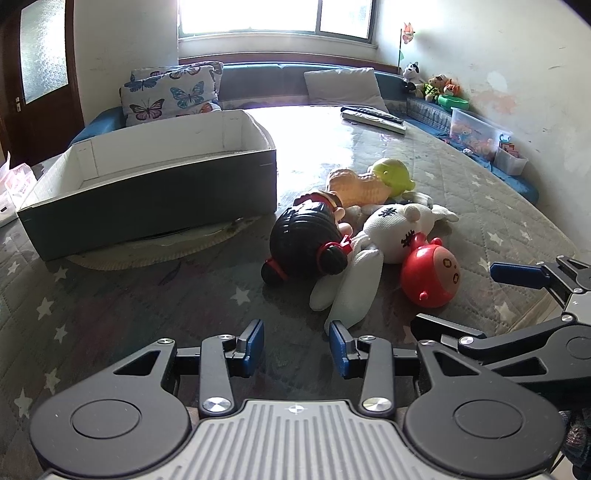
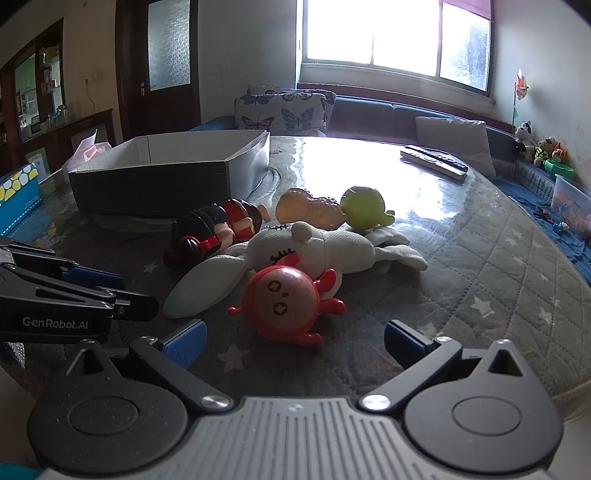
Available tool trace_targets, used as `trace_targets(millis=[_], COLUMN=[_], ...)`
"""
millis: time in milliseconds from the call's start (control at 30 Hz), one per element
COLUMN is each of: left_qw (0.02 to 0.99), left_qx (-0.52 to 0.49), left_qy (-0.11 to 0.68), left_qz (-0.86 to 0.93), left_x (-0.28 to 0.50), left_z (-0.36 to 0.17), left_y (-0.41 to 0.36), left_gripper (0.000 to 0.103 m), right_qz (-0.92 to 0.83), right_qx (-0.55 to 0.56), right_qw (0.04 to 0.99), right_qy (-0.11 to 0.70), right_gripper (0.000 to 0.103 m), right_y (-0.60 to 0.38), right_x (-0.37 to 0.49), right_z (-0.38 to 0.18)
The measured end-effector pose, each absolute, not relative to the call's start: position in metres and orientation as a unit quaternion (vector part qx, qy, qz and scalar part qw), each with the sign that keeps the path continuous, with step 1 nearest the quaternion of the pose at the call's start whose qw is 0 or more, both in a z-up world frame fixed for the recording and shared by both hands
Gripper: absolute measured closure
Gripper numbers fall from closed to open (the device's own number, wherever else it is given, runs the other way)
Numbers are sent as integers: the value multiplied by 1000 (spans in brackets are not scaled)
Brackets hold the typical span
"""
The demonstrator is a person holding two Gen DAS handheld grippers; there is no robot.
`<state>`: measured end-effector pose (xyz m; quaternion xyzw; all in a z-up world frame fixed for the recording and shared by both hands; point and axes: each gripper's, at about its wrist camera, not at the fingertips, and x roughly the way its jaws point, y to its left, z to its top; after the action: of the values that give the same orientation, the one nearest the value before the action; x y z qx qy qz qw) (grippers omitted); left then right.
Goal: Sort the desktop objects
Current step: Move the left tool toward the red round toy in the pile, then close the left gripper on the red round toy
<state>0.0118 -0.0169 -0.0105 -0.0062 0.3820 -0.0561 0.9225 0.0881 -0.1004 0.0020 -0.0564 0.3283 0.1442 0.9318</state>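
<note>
A home living room: a quilted star-patterned table [image 1: 461, 192] sits before a window [image 1: 273, 14], with a blue bench sofa [image 1: 258, 79] and butterfly cushions [image 1: 170, 92] between them.

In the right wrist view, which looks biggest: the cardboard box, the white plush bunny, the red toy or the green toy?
1. Cardboard box
2. White plush bunny
3. Red toy, though it lies nearest the camera
4. Green toy

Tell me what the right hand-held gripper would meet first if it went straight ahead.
Most likely the red round toy, which lies directly ahead of the open right hand-held gripper, centred between its fingers. Depth is uncertain through the fisheye.
</note>
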Motion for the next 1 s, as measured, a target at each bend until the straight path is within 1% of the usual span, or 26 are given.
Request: trace_targets(millis=[333,667,800,1000], left_qw=[923,930,927,917], left_qx=[-12,-27,-21,-14], left_qy=[378,353,349,351], left_qz=[-65,-101,-136,-187], left_x=[16,14,16,25], left_z=[-6,16,21,22], left_y=[-16,-20,-31,-47], left_gripper=[62,62,62,62], right_qz=[147,153,155,164], right_qx=[-54,-49,-48,-42], right_qw=[932,933,933,931], right_qy=[328,323,322,324], right_gripper=[0,1,5,8], right_y=[-100,-105,-106,-109], right_x=[92,95,97,99], right_z=[1,2,2,-1])
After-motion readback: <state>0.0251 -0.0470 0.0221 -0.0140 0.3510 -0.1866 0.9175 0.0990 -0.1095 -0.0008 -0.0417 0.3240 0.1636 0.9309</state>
